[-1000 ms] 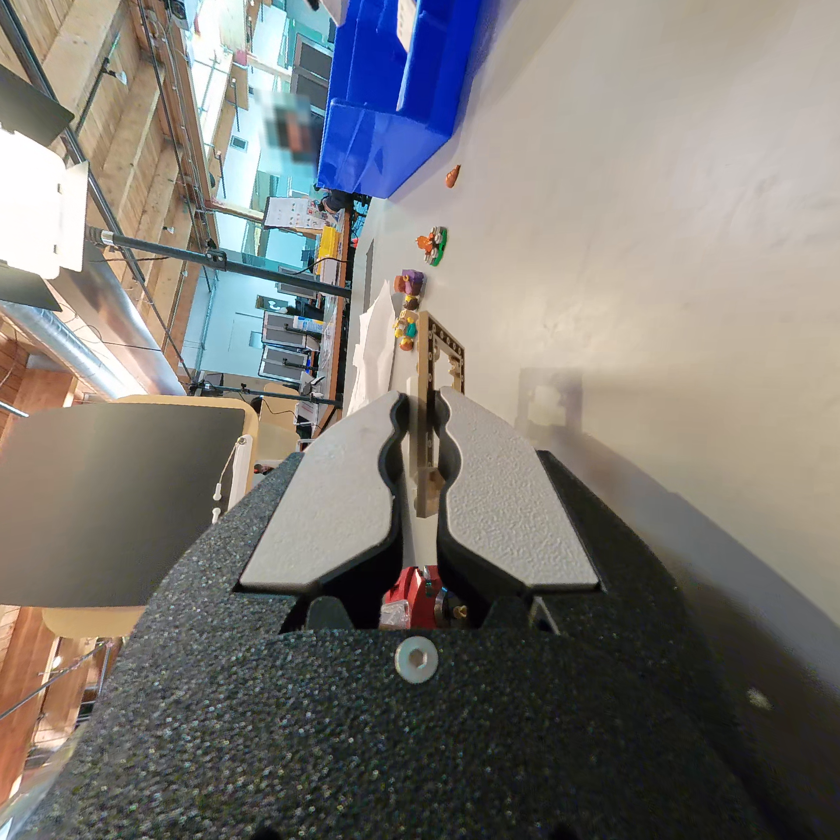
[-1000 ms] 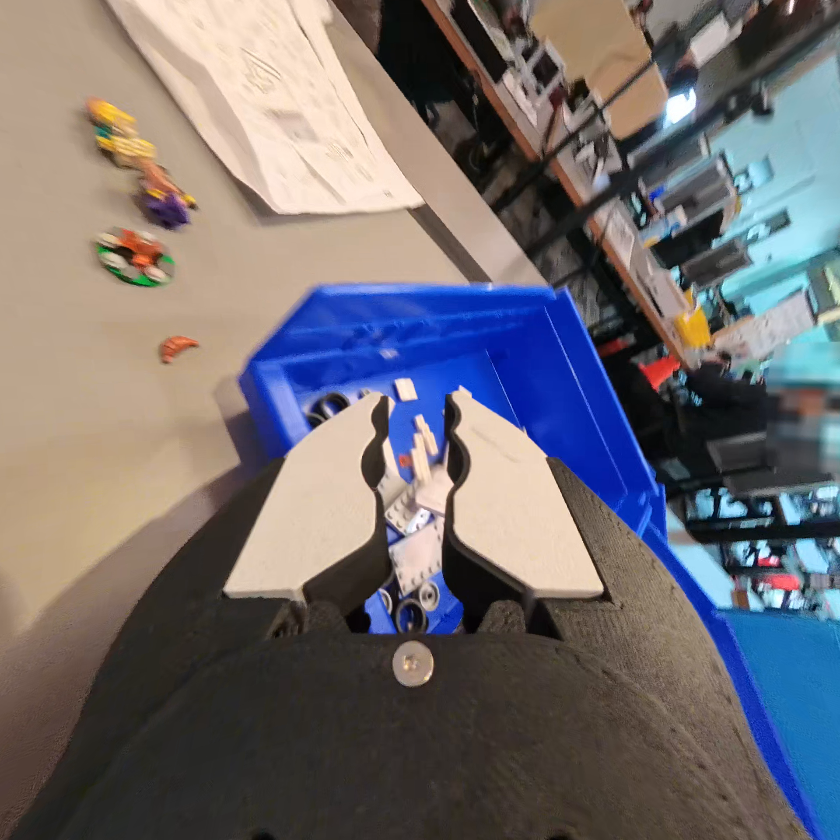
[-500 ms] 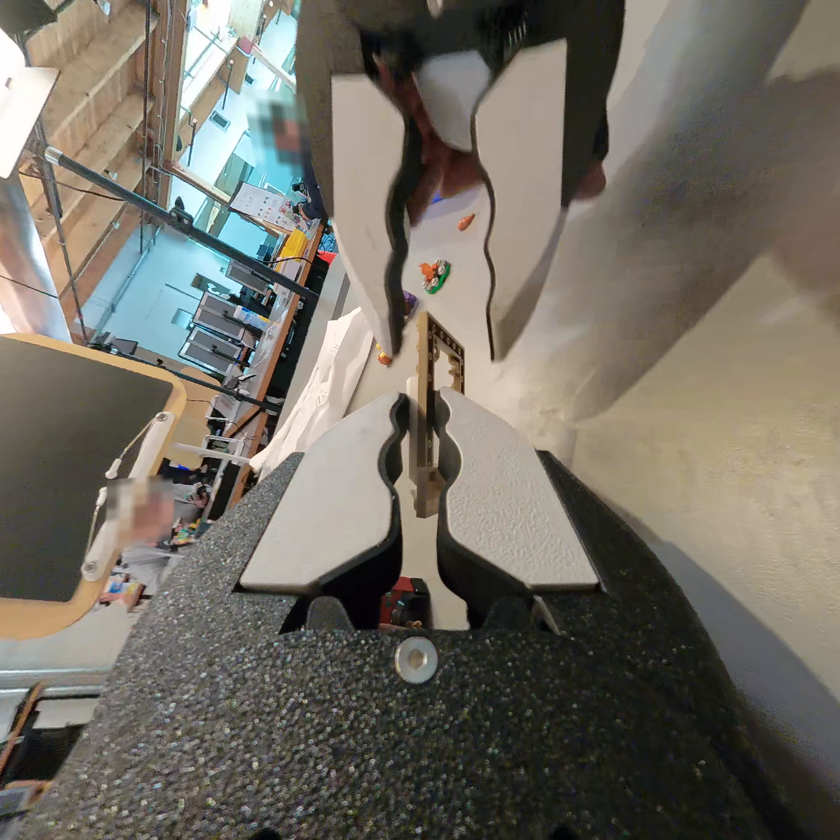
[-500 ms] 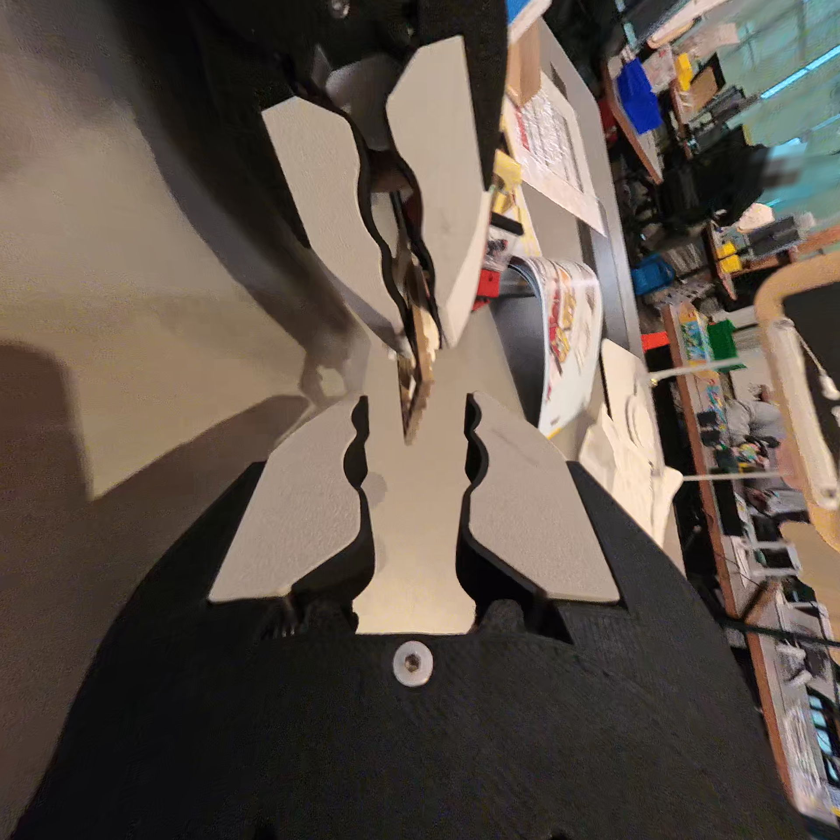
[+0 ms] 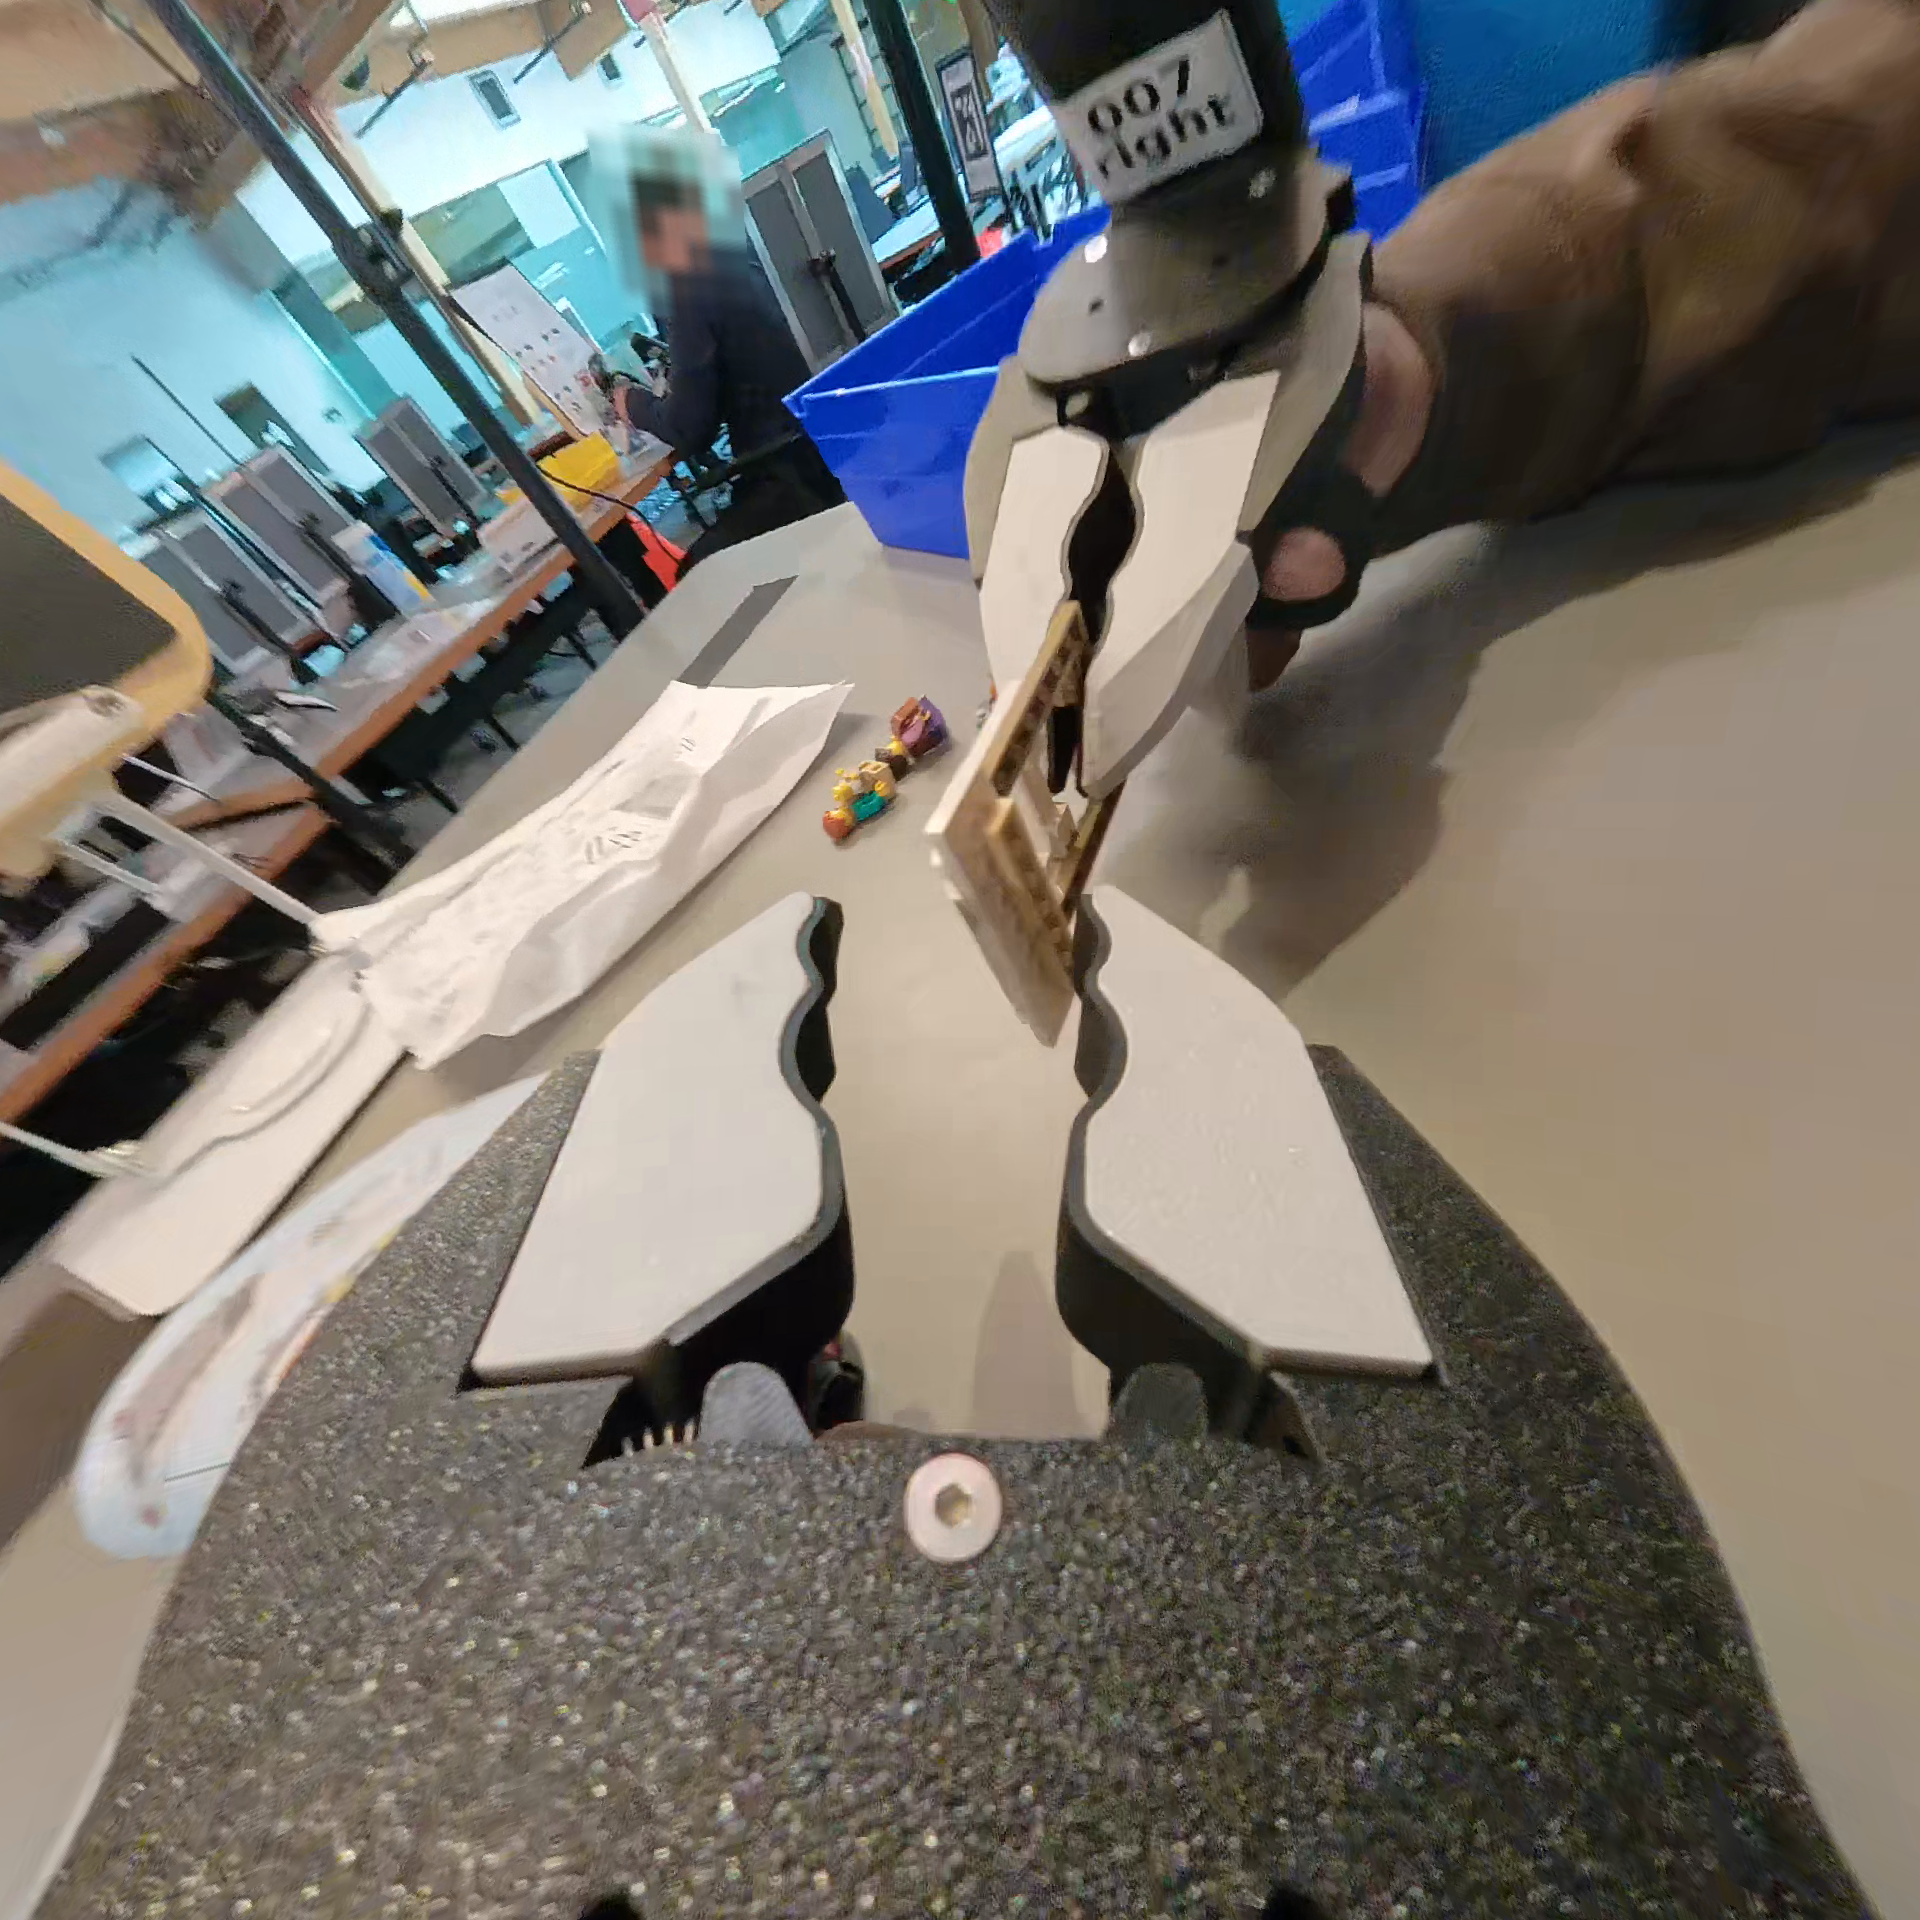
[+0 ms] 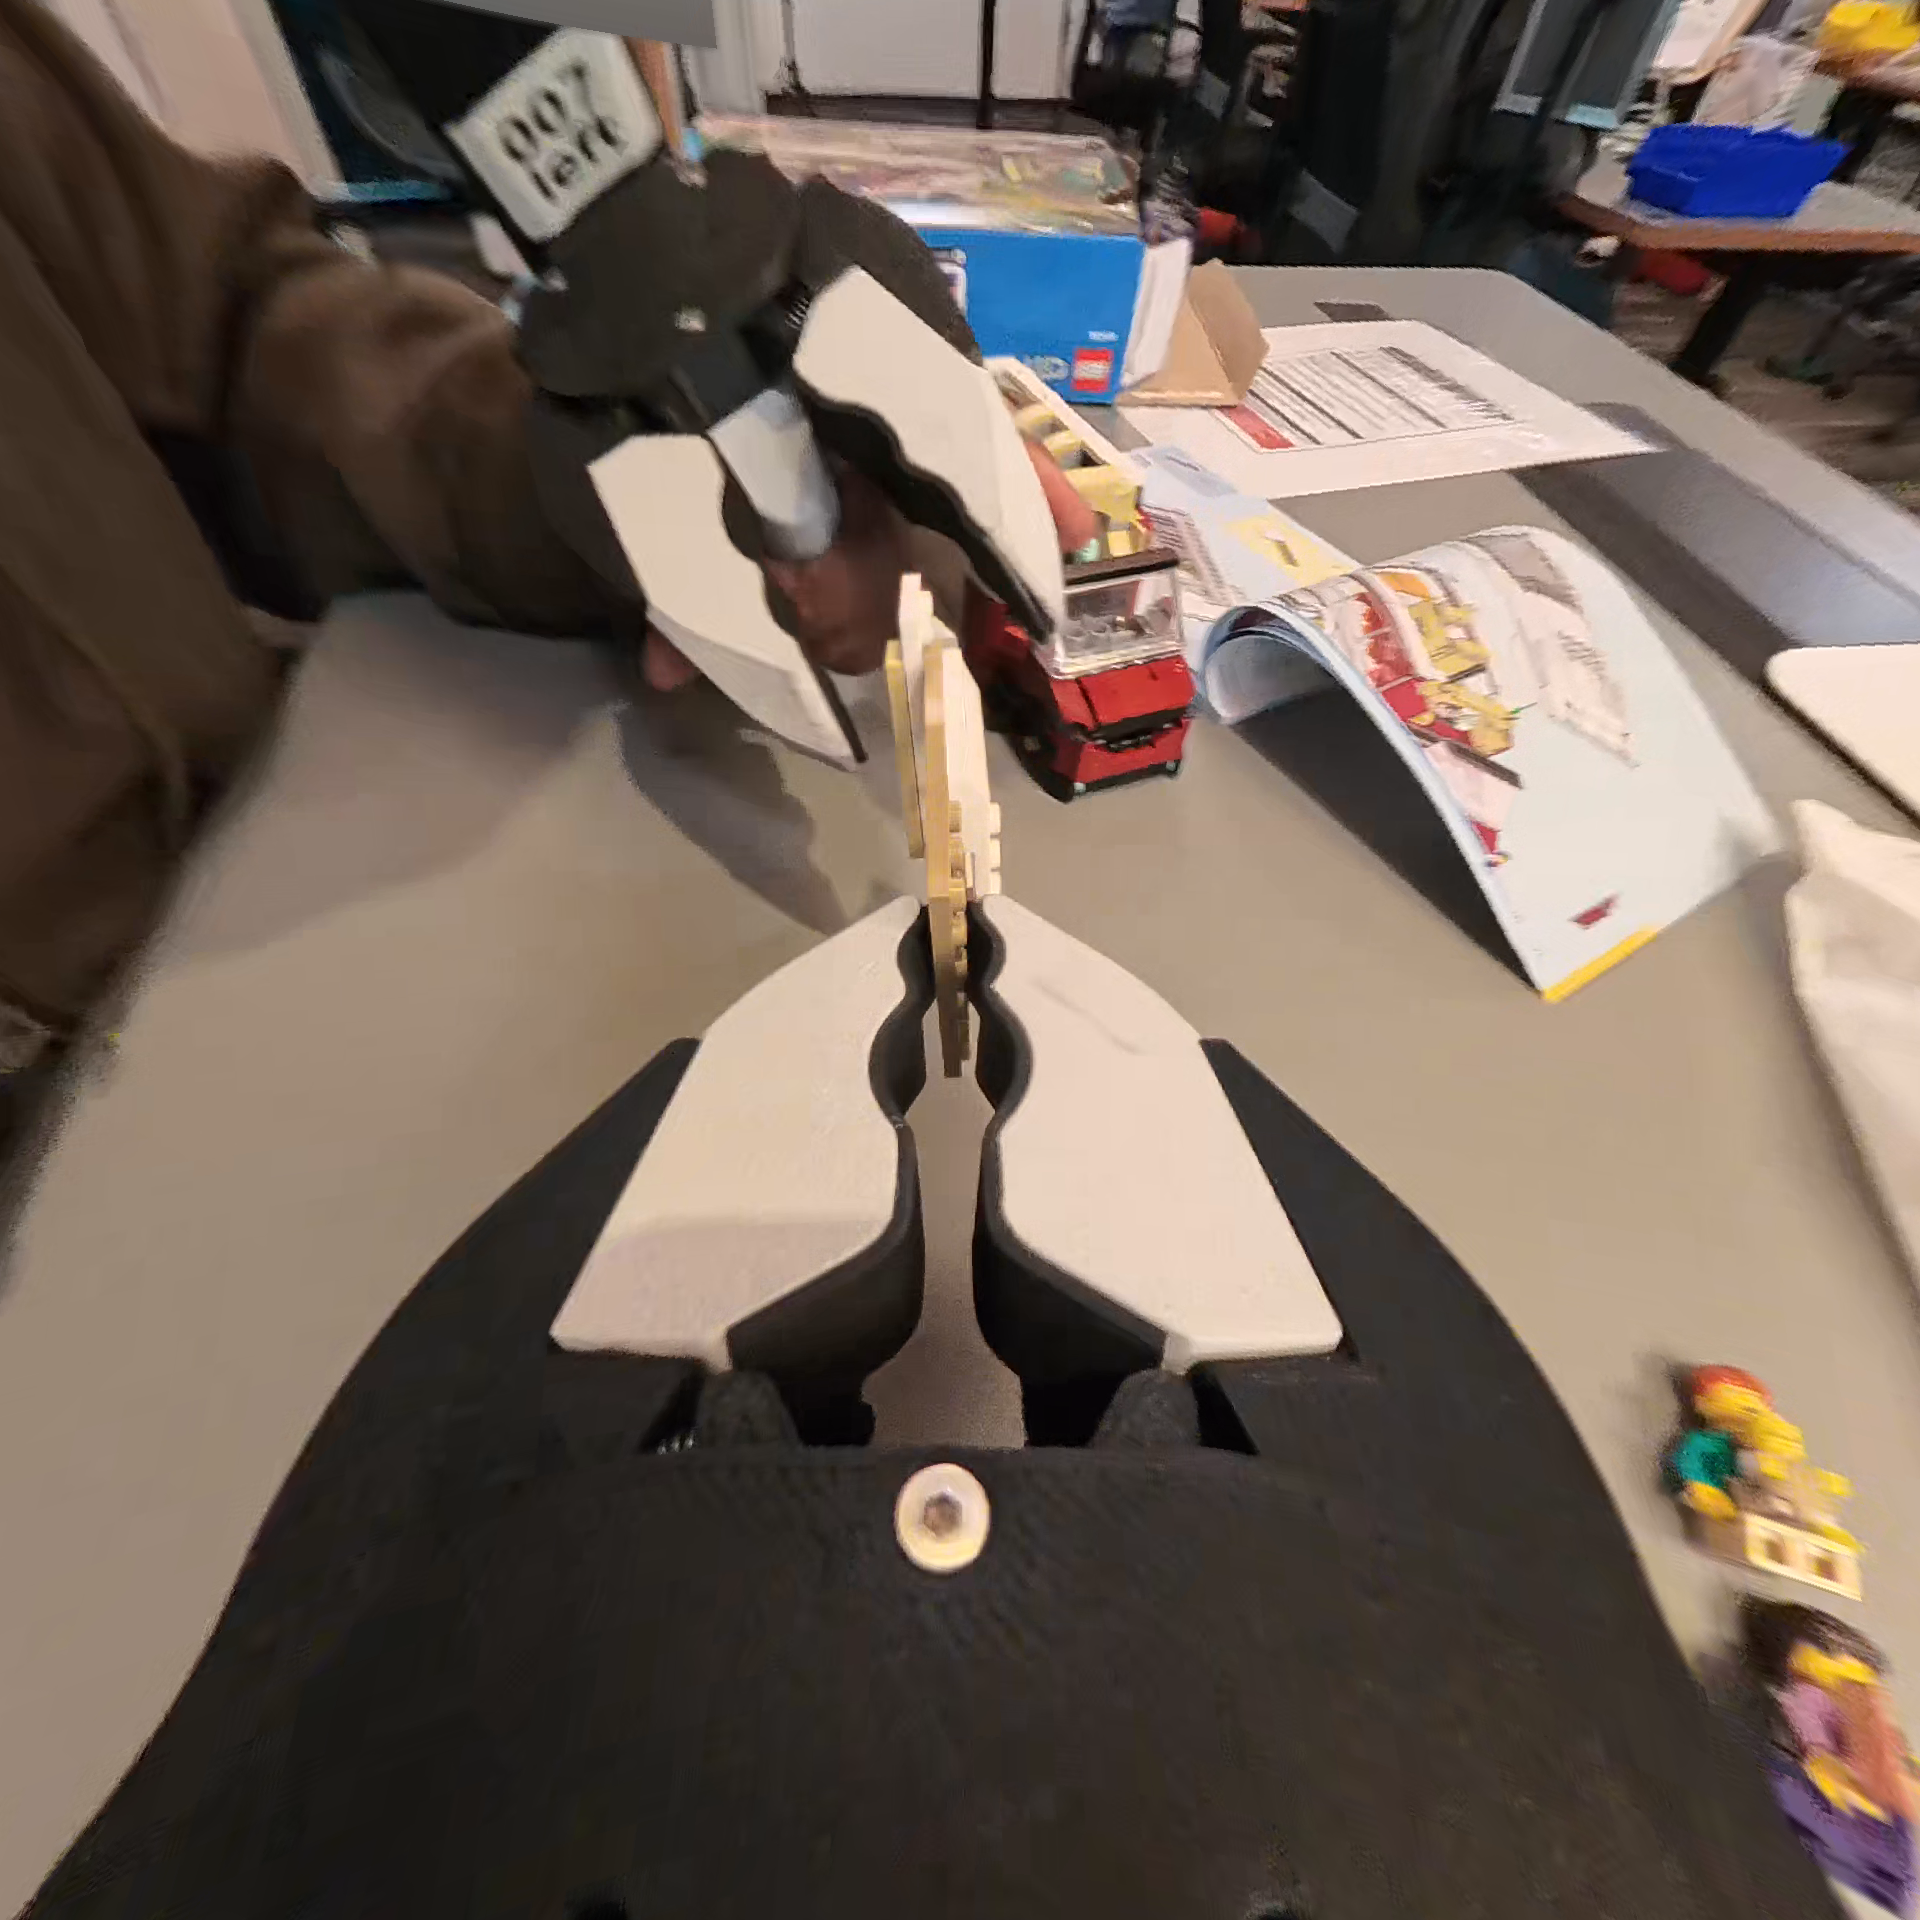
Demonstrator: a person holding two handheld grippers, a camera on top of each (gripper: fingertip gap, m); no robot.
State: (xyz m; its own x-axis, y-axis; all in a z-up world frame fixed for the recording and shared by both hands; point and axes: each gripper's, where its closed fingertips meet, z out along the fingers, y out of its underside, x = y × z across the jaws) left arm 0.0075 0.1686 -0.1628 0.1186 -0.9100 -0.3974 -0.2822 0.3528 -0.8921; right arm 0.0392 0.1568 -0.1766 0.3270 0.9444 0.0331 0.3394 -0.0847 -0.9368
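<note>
A flat tan brick-built frame (image 6: 948,821), a lattice-like plate assembly with a paler layer on one face, hangs in the air above a grey table (image 6: 1299,1039). It stands on edge, its long axis running straight out from the right gripper (image 6: 948,914) toward the left gripper (image 6: 935,644) facing it.

The right gripper's two pale fingers are nearly together, their tips pressing on the near end of the frame from both sides. The hand gripping it wears a dark fingerless glove and a brown sleeve (image 5: 1662,260).

The left gripper's jaws stand wide apart and grip nothing. From its own camera, the frame's far end sits just inside the gap, close against the right-hand finger (image 5: 1195,1091) and well clear of the other; whether it touches that finger cannot be told. The right gripper is therefore the only one holding the piece.

Beyond the frame stands a red brick-built vehicle (image 6: 1101,707) with a clear upper section, beside an open instruction booklet (image 6: 1455,707). Small colourful toy figures (image 5: 883,769) lie on the table near a creased white sheet (image 5: 582,883). A blue bin (image 5: 904,436) sits farther back.
</note>
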